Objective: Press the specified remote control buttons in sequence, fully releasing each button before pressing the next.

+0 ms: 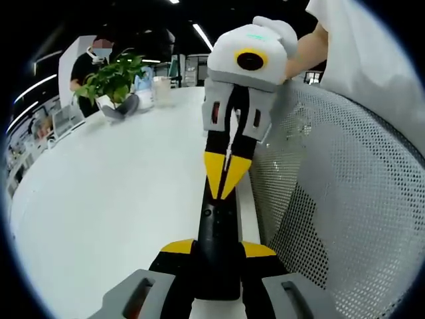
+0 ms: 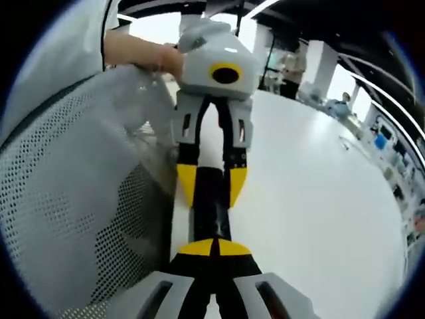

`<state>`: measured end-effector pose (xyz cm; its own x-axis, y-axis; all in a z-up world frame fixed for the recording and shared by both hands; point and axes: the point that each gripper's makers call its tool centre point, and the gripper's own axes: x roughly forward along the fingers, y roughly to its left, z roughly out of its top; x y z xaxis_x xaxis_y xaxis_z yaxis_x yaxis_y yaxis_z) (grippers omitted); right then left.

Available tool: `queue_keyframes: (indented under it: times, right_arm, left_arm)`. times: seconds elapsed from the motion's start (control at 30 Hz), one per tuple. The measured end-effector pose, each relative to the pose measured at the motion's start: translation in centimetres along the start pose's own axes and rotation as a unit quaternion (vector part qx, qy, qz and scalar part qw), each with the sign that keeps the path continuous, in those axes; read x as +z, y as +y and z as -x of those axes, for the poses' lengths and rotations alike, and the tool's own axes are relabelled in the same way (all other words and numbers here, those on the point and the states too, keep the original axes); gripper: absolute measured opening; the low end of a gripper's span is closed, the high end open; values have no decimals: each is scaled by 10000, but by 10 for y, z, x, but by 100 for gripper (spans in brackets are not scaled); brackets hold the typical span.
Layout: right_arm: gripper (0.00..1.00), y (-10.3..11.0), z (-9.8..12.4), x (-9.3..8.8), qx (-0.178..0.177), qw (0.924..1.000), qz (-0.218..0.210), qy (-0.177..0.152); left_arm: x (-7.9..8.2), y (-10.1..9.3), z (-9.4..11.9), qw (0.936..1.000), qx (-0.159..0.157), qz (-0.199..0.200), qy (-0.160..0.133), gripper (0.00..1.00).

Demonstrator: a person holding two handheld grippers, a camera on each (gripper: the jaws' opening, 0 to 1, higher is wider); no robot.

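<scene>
Left gripper [image 1: 219, 247], with yellow-tipped black jaws, is clamped on the near end of a slim black remote control [image 1: 218, 229] in the left gripper view, holding it along the edge of a white table [image 1: 119, 199]. From the far side the right gripper [image 1: 226, 174] points down at the remote with its yellow tips pressed together, their point touching or just above the remote's upper face; which one cannot be told. In the right gripper view the same closed yellow tips [image 2: 214, 248] sit over the remote [image 2: 211, 206], whose far end is gripped between the other gripper's yellow pads [image 2: 188, 183]. A grey mesh chair back [image 1: 332, 199] stands beside the table edge. At the table's far end sit a green potted plant [image 1: 114, 76] and a clear cup [image 1: 161, 90].
</scene>
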<state>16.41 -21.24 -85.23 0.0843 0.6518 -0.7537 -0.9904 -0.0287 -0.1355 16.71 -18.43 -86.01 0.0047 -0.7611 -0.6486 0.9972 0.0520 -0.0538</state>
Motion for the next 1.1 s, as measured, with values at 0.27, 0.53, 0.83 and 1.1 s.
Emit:
queue_keyframes:
  times: [0.27, 0.53, 0.83, 1.1]
  right_arm:
    - [0, 3, -3, 0, 295, 9846, 1627, 571]
    - [0, 0, -5, 1, 795, 9888, 667, 1074]
    - [0, -1, -5, 2, 425, 9967, 196, 665]
    - [0, 2, -6, 6, 6, 9995, -108, 299]
  left_arm:
    - [0, 0, 0, 10000, -8, -10, -6, 25]
    - [0, 0, 0, 10000, -14, -12, -1, 24]
    - [0, 0, 0, 10000, -15, -9, 0, 24]
    - [0, 0, 0, 10000, -3, 14, -2, 25]
